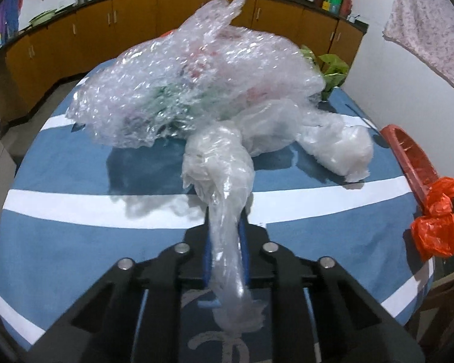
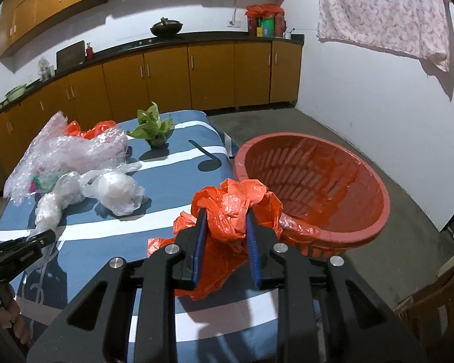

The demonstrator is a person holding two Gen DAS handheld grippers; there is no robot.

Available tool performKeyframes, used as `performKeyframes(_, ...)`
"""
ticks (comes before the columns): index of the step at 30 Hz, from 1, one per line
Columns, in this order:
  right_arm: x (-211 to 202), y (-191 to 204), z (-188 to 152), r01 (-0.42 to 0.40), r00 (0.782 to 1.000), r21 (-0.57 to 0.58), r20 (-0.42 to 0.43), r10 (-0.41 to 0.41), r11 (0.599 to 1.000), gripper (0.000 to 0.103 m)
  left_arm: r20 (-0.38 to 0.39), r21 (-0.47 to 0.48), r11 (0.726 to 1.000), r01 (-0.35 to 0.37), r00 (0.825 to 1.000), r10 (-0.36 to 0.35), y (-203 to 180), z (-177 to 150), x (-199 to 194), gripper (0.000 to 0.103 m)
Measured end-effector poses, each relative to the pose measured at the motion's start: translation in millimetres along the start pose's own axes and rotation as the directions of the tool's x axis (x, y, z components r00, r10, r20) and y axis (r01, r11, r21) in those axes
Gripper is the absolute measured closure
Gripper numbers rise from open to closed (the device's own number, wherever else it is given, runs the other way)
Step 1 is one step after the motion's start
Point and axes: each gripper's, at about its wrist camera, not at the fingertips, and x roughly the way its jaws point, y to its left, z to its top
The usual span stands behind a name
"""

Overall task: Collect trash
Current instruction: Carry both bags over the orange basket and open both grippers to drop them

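Observation:
My left gripper [image 1: 225, 227] is shut on a clear plastic bag [image 1: 221, 166] that trails onto the blue-and-white striped table [image 1: 75, 163]; the gripper also shows in the right wrist view [image 2: 50, 236]. Behind it lie crumpled bubble wrap [image 1: 181, 87] and a white plastic bag [image 1: 339, 145]. My right gripper [image 2: 225, 214] is shut on an orange plastic bag [image 2: 233, 208], held at the table's right edge beside the red basket [image 2: 342, 230]. The orange bag also shows in the left wrist view [image 1: 439, 220], with the basket rim [image 1: 408, 154].
A green leafy bundle [image 2: 154, 127] sits at the table's far end. Another orange bag [image 2: 90, 128] lies behind the bubble wrap [image 2: 69, 151]. Brown cabinets [image 2: 166, 81] line the back wall. A cloth [image 2: 384, 12] hangs on the right.

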Motion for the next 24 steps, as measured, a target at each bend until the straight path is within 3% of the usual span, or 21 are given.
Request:
performKeyframes(12, -6.5, -13.8, 6.4, -0.003, 1.0, 0.032, 0.027, 0.003, 0.999, 0.078, 0.114, 0.104, 0.992, 0.064, 0.991, -0.076, -27.3, -4.0, -55.5, 0.093)
performKeyframes(19, -15.9, -34.5, 18.7, 0.027, 0.997, 0.059, 0.072, -0.031, 0.998, 0.078, 0.167, 0.148, 0.979, 0.141, 0.972, -0.165, -58.7, 18.2, -81.5, 0.093)
performKeyframes(24, -17.5, -60.4, 30.8, 0.075, 0.992, 0.101, 0.097, -0.085, 0.992, 0.078, 0.164, 0.197, 0.96, 0.201, 0.958, -0.234, -94.6, 36.9, -82.3, 0.093)
